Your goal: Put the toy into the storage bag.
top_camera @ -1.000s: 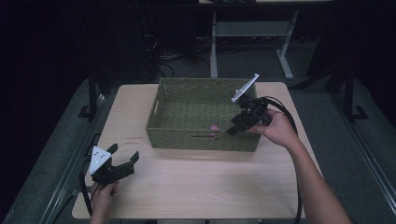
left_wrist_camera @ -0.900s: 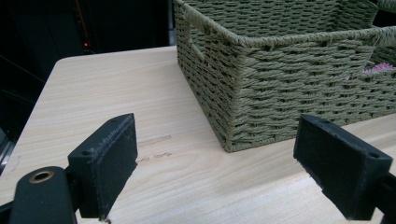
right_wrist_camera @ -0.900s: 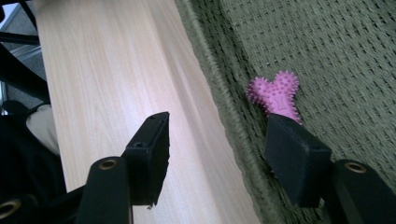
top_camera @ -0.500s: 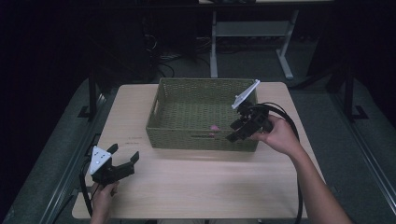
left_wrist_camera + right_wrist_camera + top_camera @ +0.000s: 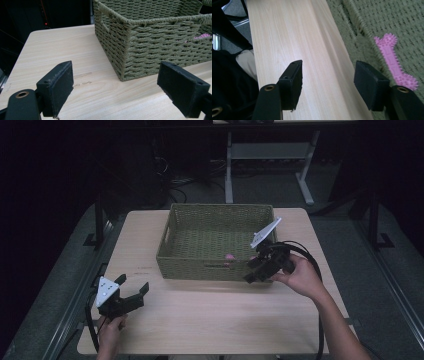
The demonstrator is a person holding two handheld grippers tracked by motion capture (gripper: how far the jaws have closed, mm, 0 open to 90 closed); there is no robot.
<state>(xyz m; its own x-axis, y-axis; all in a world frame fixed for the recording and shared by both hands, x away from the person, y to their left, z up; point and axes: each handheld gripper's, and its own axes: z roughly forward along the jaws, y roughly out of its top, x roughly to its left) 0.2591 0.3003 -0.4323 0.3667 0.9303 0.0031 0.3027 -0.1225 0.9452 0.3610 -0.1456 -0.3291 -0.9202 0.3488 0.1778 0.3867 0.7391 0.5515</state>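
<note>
pink bone toy point(image 5: 395, 63) lies in the basket point(image 5: 181, 267); our right hand-held gripper point(image 5: 329, 75), empty and half-open, should dip over the rim squarely.

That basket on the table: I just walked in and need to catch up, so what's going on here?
A person holds a gripper in each hand at a table. The right gripper hangs open at the near right corner of the basket, with nothing between its jaws. A pink bone toy lies inside the basket. The left gripper rests open near the table's front left.
</note>
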